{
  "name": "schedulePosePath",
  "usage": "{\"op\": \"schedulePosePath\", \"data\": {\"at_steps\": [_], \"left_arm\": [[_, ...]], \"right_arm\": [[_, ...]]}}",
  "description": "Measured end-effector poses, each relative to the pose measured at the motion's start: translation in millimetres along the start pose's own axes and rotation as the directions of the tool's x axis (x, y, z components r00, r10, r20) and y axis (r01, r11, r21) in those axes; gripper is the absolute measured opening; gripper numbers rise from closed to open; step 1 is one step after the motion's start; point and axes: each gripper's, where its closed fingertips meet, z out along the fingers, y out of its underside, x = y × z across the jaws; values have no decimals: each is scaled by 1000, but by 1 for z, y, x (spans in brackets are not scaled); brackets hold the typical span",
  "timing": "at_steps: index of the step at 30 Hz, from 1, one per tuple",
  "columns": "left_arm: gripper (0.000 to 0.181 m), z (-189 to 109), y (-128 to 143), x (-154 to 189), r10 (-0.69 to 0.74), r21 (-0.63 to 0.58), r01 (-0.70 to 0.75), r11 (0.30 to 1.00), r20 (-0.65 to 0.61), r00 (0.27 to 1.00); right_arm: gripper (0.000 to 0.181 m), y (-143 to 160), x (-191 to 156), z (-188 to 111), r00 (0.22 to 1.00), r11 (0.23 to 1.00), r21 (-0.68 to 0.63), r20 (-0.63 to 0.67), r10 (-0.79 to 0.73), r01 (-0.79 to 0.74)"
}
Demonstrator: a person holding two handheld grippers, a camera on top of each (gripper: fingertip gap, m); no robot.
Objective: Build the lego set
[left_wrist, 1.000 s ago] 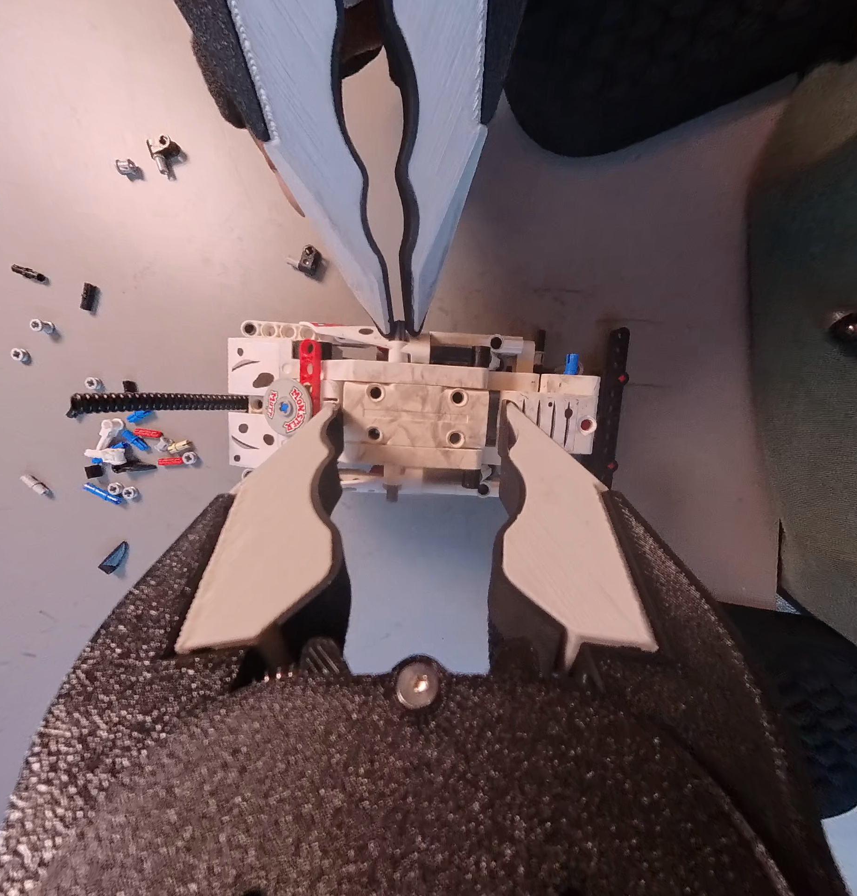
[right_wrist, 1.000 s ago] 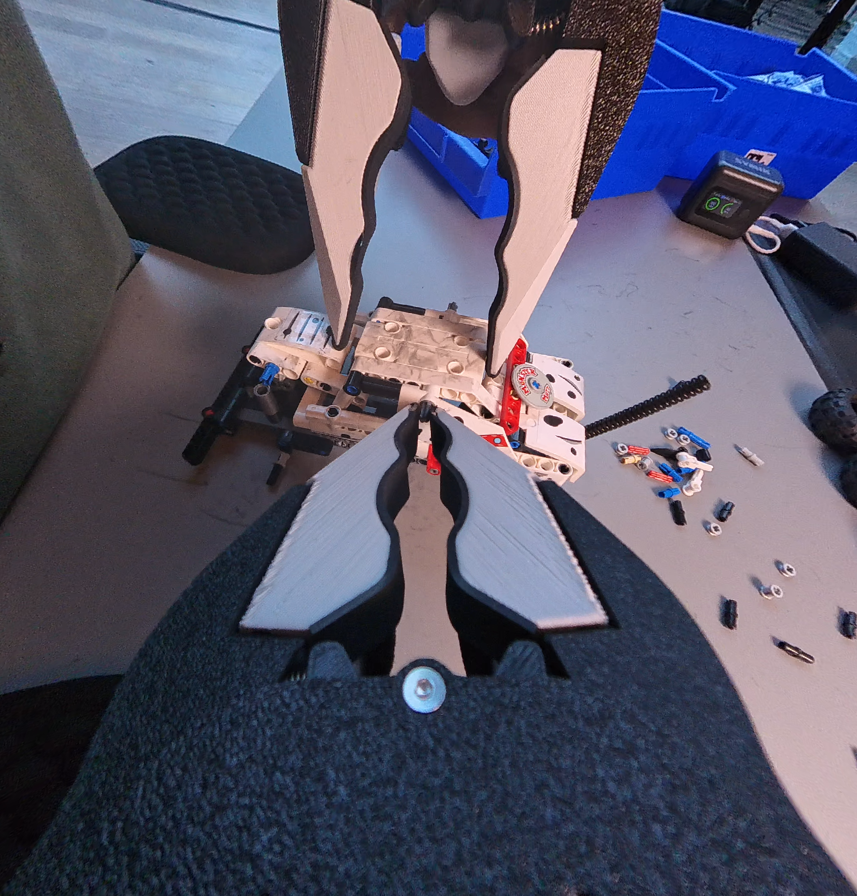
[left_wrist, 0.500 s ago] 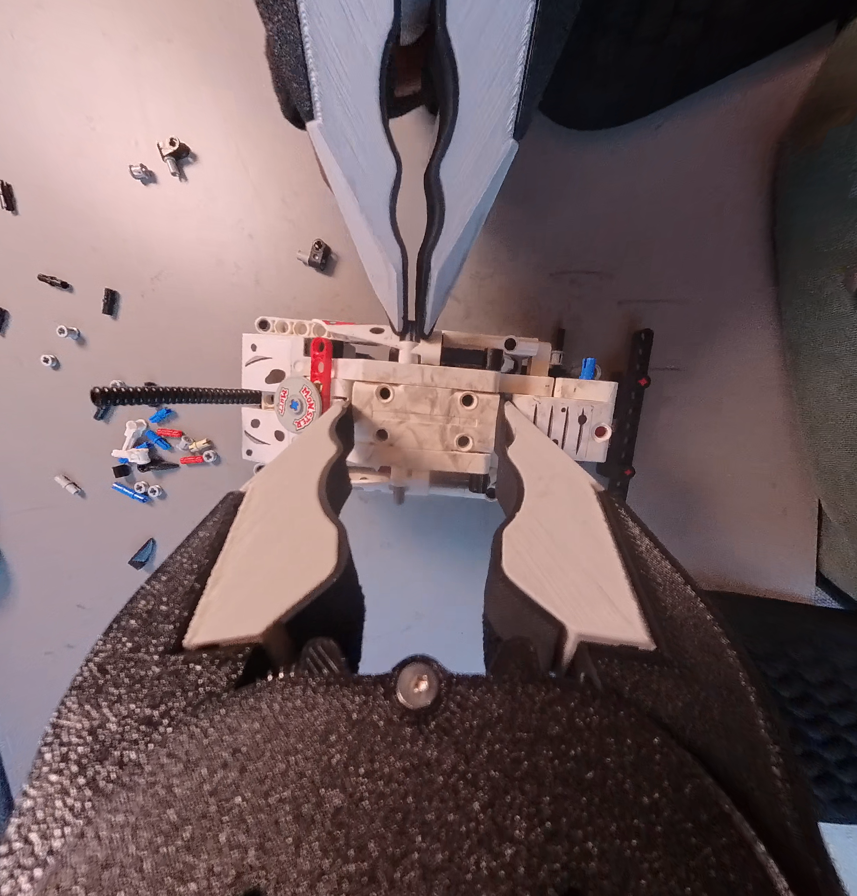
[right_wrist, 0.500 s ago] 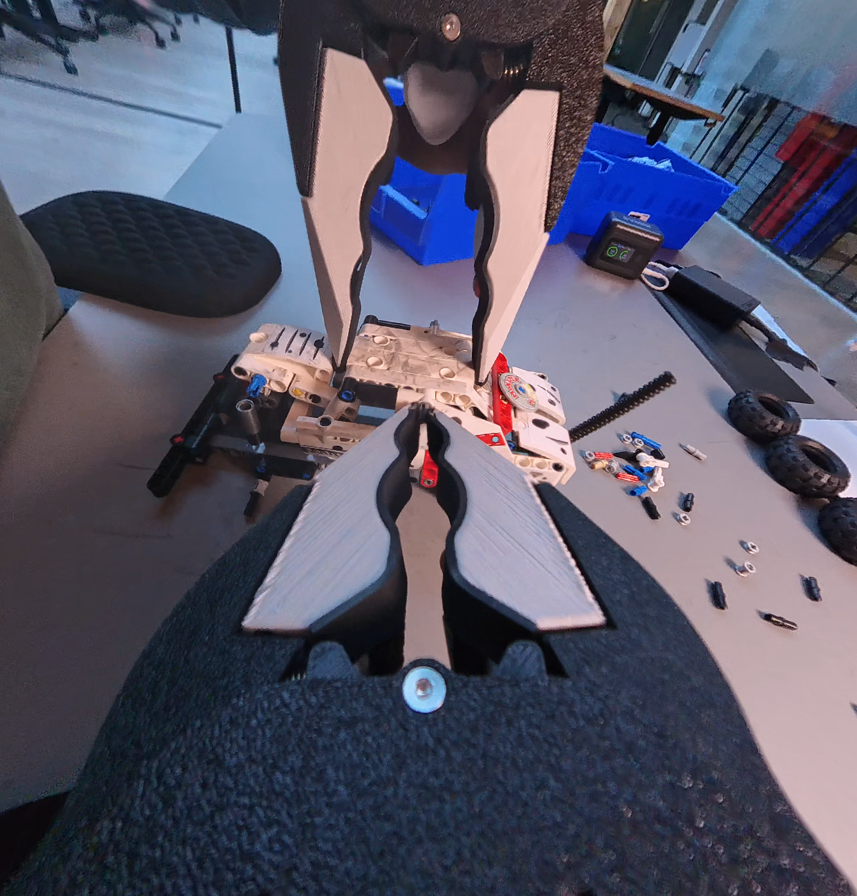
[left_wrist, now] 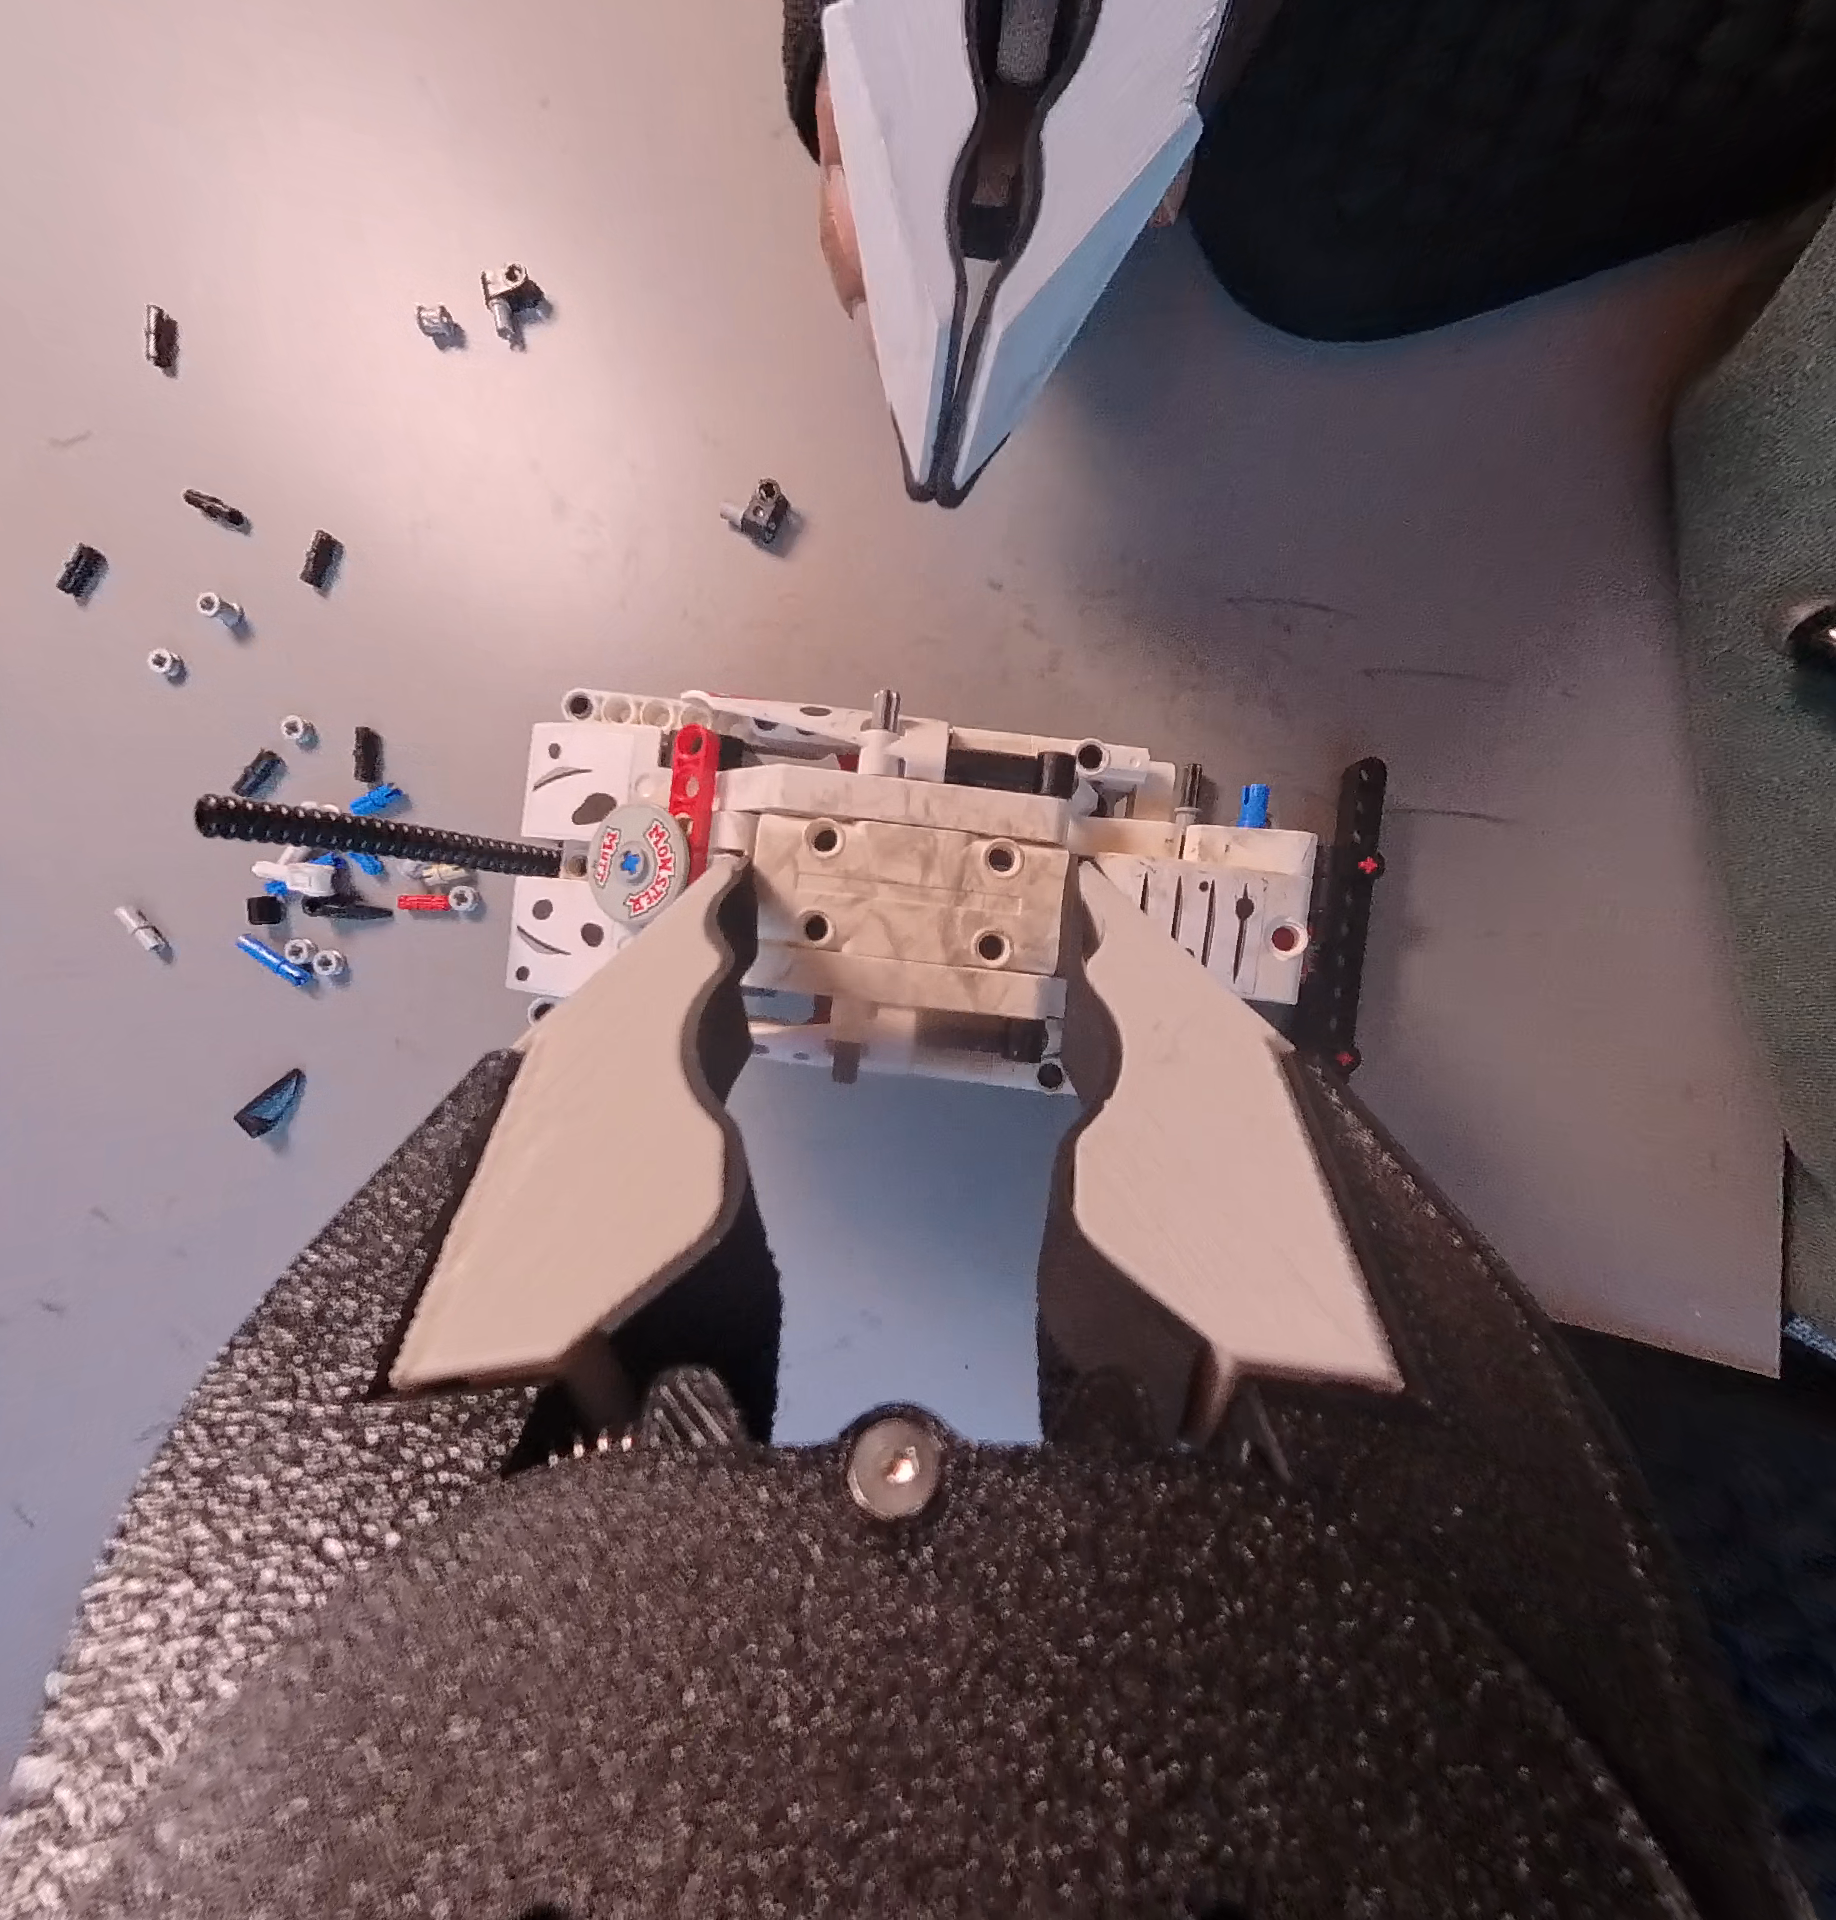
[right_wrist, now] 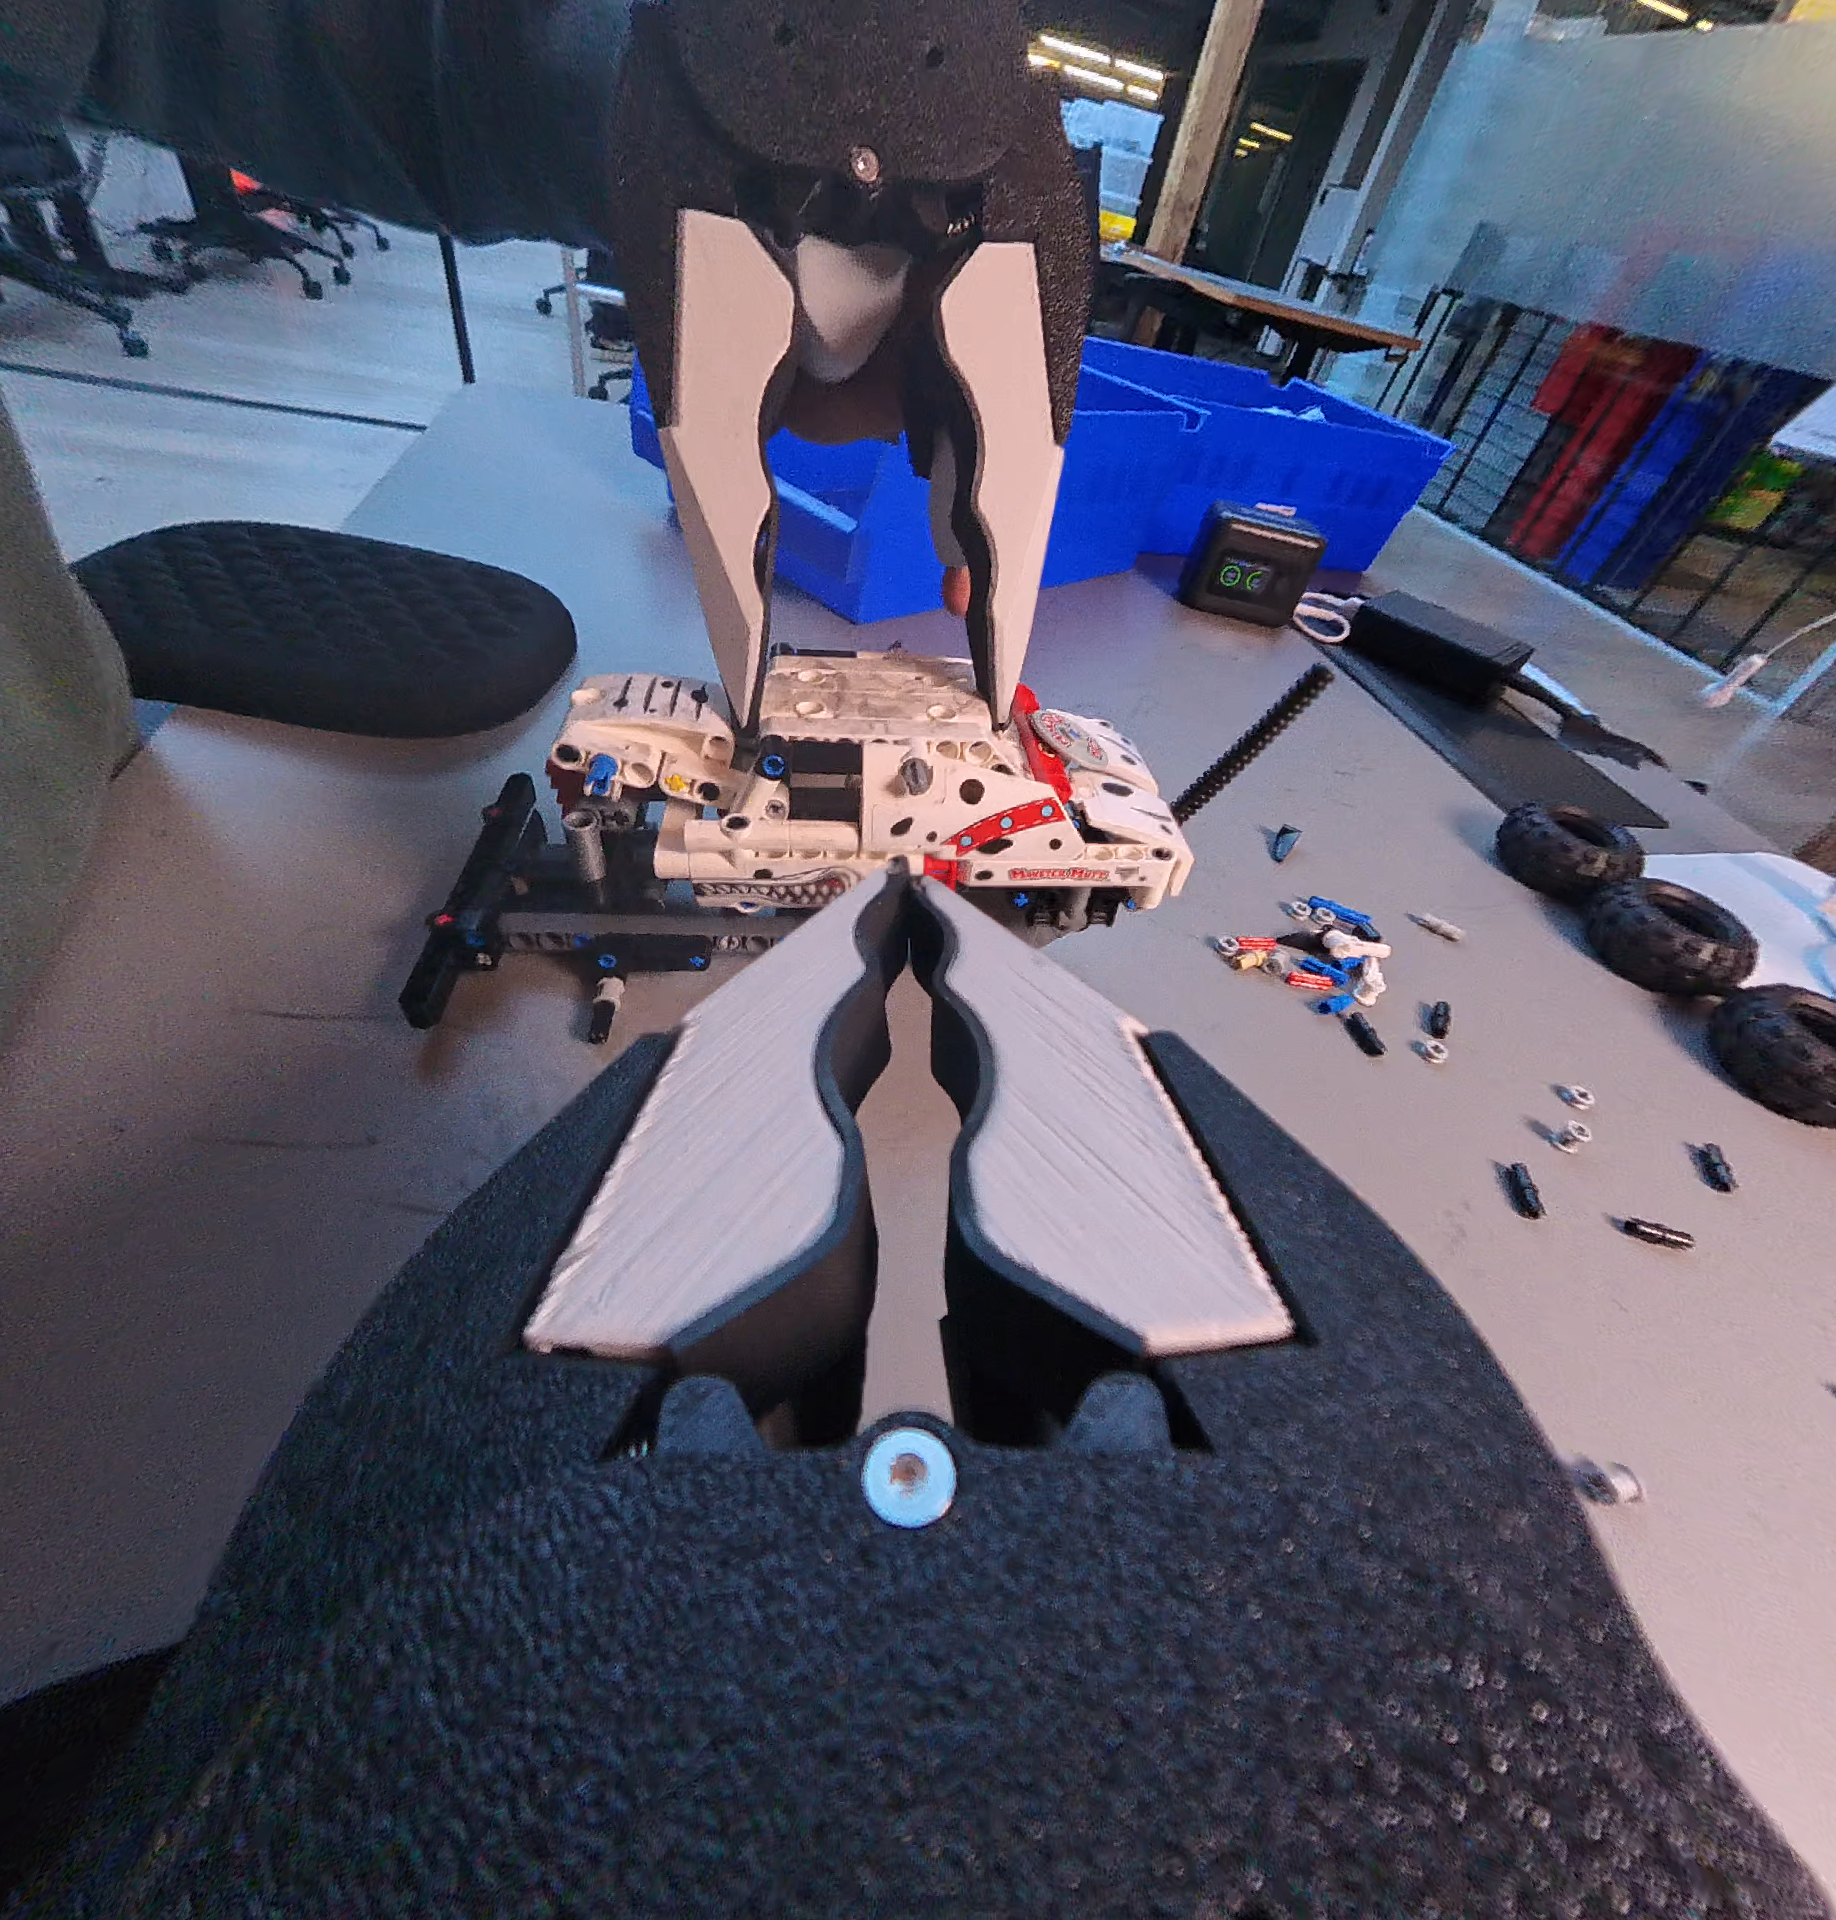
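the partly built lego truck [left_wrist: 893,883] is shown resting on the grey table [left_wrist: 478,260], its white spotted body clamped from both sides by the fingers of the left gripper [left_wrist: 909,914], which are spread across the roof block and pressed against it. the right gripper [right_wrist: 906,883] is seen with its tips brought together on nothing; compared with the views half a second and a second earlier, when those tips were pressed against the near edge of the body at a small grey axle [left_wrist: 886,717], the right gripper is now drawn back and raised clear, with bare table between it and the model in the left wrist view. the axle is left standing in the upper side rail, so the pressing-in step is judged to be finished and the tool freed for the next part. loose pins and bushes [left_wrist: 311,894] are scattered beside the front of the truck, next to a black ribbed hose [left_wrist: 374,831] projecting from it, and three black tyres [right_wrist: 1672,935] are lying farther off on the table, not yet mounted; much of the build is therefore judged to remain.
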Motion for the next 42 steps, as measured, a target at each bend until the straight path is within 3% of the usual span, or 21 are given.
{"op": "schedulePosePath", "data": {"at_steps": [3,5,6,10,16,27,30,33,36,38,42], "left_arm": [[57,3,-5,-1,-3,14,3,1000,-7,1000],[57,5,-8,-1,-3,35,3,999,-13,1000],[57,5,-9,-1,-3,42,3,999,-13,1000],[57,6,-10,0,5,48,-4,999,-17,1000],[57,6,-11,-1,3,69,-1,998,-22,1000],[57,6,-11,0,-34,132,35,991,-11,999],[57,3,-7,-2,-65,148,64,987,0,998],[57,4,-8,-2,-55,150,54,987,9,998],[57,5,-10,-3,-57,156,55,986,9,998],[57,5,-10,-2,-60,170,58,984,8,998],[57,6,-12,-2,-63,188,61,980,6,998]], "right_arm": [[0,-4,6,10,999,999,-14,-11,38,-38],[20,-2,8,18,1000,998,-55,-14,13,-14],[22,-1,6,22,1000,998,-69,4,8,-8],[4,-7,3,31,999,999,-55,42,1,1],[2,-5,3,30,994,998,-66,105,31,-24],[0,-5,5,27,995,1000,-29,97,14,-11],[0,11,8,23,997,997,-76,81,17,-11],[0,-22,18,15,996,996,53,45,75,-77],[0,-9,14,23,997,998,-50,67,36,-32],[11,-3,10,26,995,997,-56,85,55,-51],[10,-1,3,29,991,996,-73,126,50,-41]]}}
